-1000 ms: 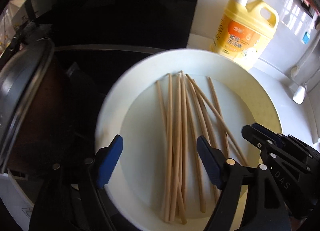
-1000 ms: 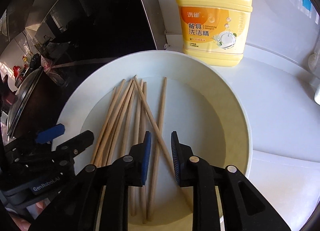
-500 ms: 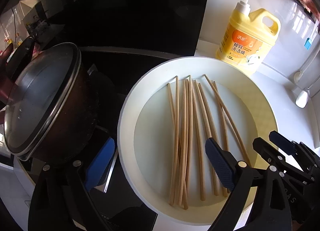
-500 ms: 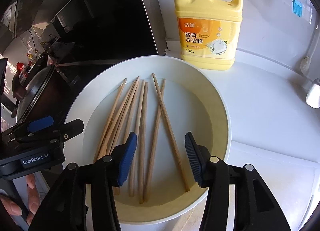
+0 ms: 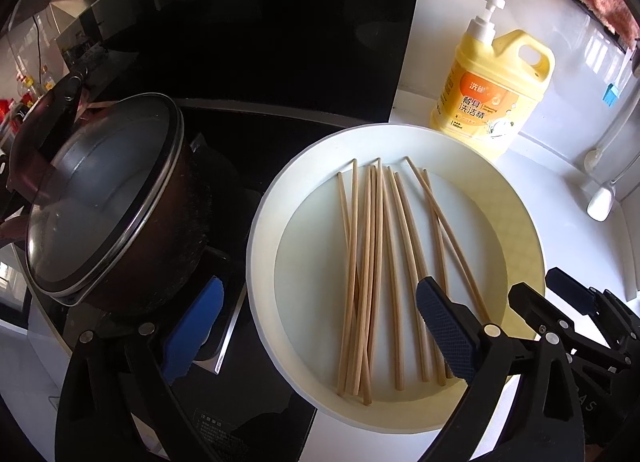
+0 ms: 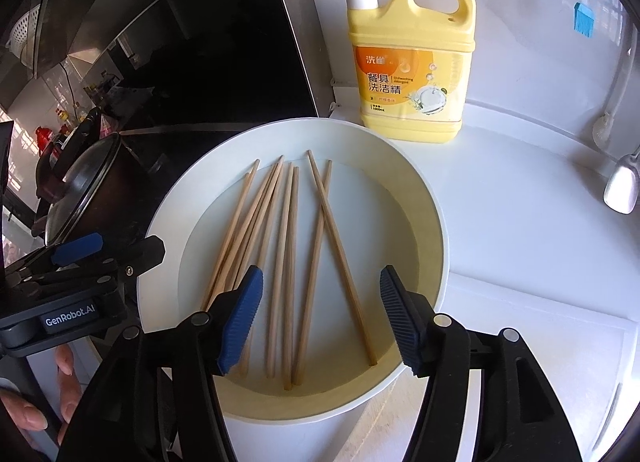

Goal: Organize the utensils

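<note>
Several wooden chopsticks point(image 5: 372, 262) lie side by side in a white round basin point(image 5: 260, 222), two of them crossed at the right. They show in the right wrist view too point(image 6: 288, 246), in the same basin point(image 6: 436, 222). My left gripper point(image 5: 320, 326) is open and empty, above the basin's near left rim. My right gripper point(image 6: 320, 318) is open and empty, above the near ends of the chopsticks. The left gripper also shows in the right wrist view point(image 6: 80, 262), and the right gripper's fingers point(image 5: 568, 290) show in the left wrist view.
A yellow dish soap jug point(image 6: 412, 62) stands behind the basin on the white counter point(image 6: 520, 230). A dark pot with a glass lid point(image 5: 108, 198) sits on the black stove at the left. A white brush point(image 5: 600, 198) hangs at the right.
Both grippers have pulled back and up from the basin. The right gripper's jaws have opened from nearly shut to wide. The chopsticks have spread slightly.
</note>
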A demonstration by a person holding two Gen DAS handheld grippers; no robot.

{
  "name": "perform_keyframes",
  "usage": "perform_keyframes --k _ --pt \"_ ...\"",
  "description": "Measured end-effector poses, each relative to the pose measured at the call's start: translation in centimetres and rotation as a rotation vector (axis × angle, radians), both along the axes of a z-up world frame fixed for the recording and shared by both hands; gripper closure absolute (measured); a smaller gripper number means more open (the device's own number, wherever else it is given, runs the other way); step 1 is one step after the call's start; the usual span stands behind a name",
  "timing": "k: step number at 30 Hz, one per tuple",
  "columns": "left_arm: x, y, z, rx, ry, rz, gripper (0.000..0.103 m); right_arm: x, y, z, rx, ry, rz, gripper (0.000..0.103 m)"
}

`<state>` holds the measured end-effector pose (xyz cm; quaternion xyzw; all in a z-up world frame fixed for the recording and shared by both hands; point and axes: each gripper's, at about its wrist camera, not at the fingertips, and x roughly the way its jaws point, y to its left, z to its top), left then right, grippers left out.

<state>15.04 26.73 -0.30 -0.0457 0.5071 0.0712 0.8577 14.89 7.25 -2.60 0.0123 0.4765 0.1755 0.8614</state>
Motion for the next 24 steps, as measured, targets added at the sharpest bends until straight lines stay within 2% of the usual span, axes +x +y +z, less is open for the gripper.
perform_keyframes --k 6,13,24 --pt "-0.4 0.0 0.3 0.0 0.003 0.025 0.007 -0.4 -0.3 0.3 0.0 0.02 -0.036 0.04" --pt "-1.0 -0.1 0.5 0.009 0.001 0.039 0.006 -0.6 -0.7 0.0 0.001 0.059 -0.06 0.039" --pt "-1.7 -0.1 1.5 -0.031 -0.019 0.047 0.006 -1.0 -1.0 0.5 0.006 0.063 -0.063 0.037"
